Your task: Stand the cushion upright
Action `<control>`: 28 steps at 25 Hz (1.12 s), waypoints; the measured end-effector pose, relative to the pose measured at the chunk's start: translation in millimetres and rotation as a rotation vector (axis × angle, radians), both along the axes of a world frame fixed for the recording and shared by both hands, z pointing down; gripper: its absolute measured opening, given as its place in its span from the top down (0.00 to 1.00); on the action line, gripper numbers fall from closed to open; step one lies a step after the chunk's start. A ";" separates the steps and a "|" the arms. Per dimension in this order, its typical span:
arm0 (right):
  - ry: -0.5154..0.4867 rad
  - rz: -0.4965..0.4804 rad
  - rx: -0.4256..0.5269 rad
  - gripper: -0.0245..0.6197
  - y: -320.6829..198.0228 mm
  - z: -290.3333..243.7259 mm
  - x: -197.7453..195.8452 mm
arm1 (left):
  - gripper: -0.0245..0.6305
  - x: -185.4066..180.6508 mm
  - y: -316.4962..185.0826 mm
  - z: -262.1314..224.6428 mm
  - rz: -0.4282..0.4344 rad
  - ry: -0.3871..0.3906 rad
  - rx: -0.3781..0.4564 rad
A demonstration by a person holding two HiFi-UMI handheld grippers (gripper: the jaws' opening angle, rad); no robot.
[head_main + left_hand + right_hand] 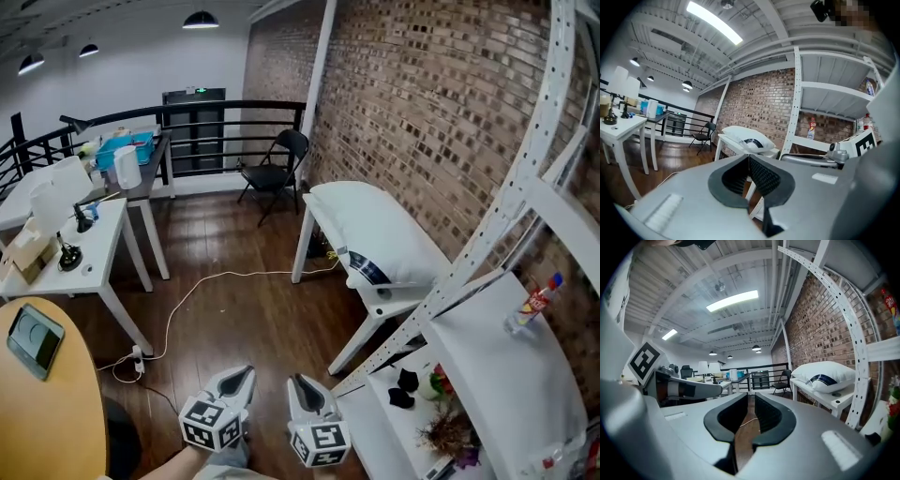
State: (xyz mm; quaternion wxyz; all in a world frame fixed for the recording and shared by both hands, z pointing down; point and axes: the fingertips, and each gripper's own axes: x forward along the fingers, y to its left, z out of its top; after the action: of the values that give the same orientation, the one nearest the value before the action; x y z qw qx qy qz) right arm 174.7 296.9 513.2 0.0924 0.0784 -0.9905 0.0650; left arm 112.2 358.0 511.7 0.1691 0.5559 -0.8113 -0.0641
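The cushion point(375, 232) is white with a dark blue band. It lies flat on a small white table point(401, 300) against the brick wall, up and to the right of both grippers. It also shows in the left gripper view as the cushion point(740, 135) and in the right gripper view as the cushion point(826, 376). My left gripper point(240, 378) hangs low over the wooden floor, well short of the table. Its jaws, at the left gripper point(749, 157), are shut with nothing between them. Beside it, my right gripper point(302, 384) also holds nothing. Its jaws, at the right gripper point(751, 395), stand a narrow slit apart.
A white shelf rack point(511, 375) with small items stands close on the right. A black folding chair point(275, 169) sits beyond the table by a railing point(220, 111). White desks point(94, 267) and a round wooden tabletop point(52, 412) are on the left. A cable point(211, 281) trails across the floor.
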 end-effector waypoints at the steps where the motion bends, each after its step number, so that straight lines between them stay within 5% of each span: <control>1: 0.002 0.014 0.004 0.89 -7.7 -0.7 -6.2 | 0.96 -5.9 -9.1 0.5 0.015 0.007 0.005; 16: 0.030 0.184 0.037 0.88 -108.3 -5.0 -156.1 | 0.96 -158.2 -130.5 5.2 0.176 0.046 0.031; 28: 0.016 0.427 0.049 0.88 -190.7 -24.4 -183.4 | 0.96 -183.0 -228.6 -11.8 0.372 -0.032 0.047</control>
State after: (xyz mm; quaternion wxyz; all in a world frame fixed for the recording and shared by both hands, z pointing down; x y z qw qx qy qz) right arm -8.7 106.2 488.8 0.0824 0.2895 -0.9519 0.0582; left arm -70.8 129.5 499.9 0.1518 0.7010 -0.6955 -0.0419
